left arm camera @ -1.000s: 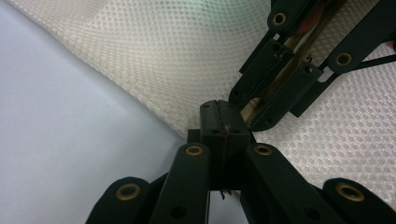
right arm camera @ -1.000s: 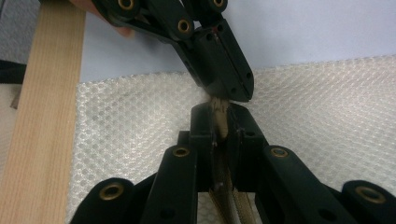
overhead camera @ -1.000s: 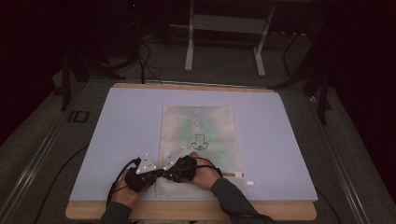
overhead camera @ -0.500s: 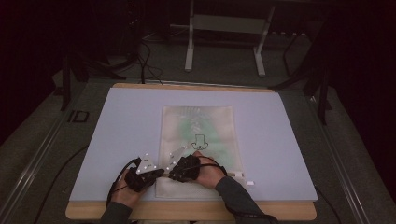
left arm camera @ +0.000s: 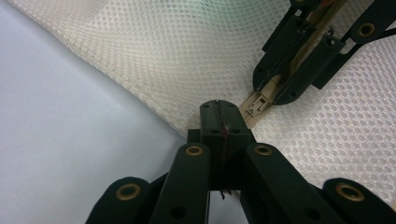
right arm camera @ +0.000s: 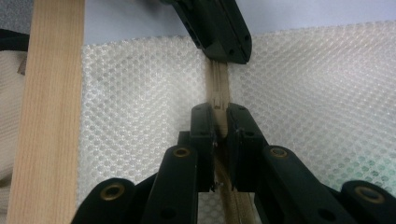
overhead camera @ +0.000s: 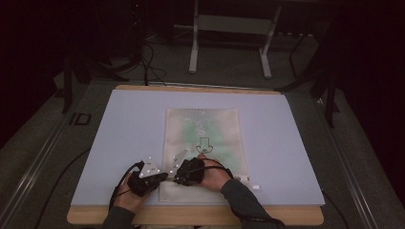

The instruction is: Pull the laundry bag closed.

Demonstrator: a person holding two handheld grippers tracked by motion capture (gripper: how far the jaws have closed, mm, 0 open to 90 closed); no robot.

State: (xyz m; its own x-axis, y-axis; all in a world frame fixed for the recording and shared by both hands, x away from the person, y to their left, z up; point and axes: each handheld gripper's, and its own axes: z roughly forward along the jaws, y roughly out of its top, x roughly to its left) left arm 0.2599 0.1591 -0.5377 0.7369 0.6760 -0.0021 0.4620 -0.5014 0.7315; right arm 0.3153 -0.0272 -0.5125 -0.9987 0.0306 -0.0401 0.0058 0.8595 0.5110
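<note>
A cream mesh bag point(overhead camera: 205, 129) with a green tint and an arrow print lies flat on the pale mat point(overhead camera: 119, 133). Its beige zipper point(right arm camera: 218, 84) runs along the near edge. My left gripper point(overhead camera: 165, 175) is shut on the zipper's end at the bag's near left corner point(left arm camera: 219, 112). My right gripper point(overhead camera: 176, 178) faces it tip to tip, shut on the zipper strip point(right arm camera: 218, 116) a short way along. In the left gripper view the right gripper point(left arm camera: 275, 88) shows with the zipper's slider point(left arm camera: 254, 105) poking from its jaws.
The table's wooden front edge point(right arm camera: 46, 116) runs just behind the grippers. A small white tag point(overhead camera: 250, 183) sticks out at the bag's near right corner. Beyond the table, metal stand legs point(overhead camera: 193, 47) and cables lie on the dark floor.
</note>
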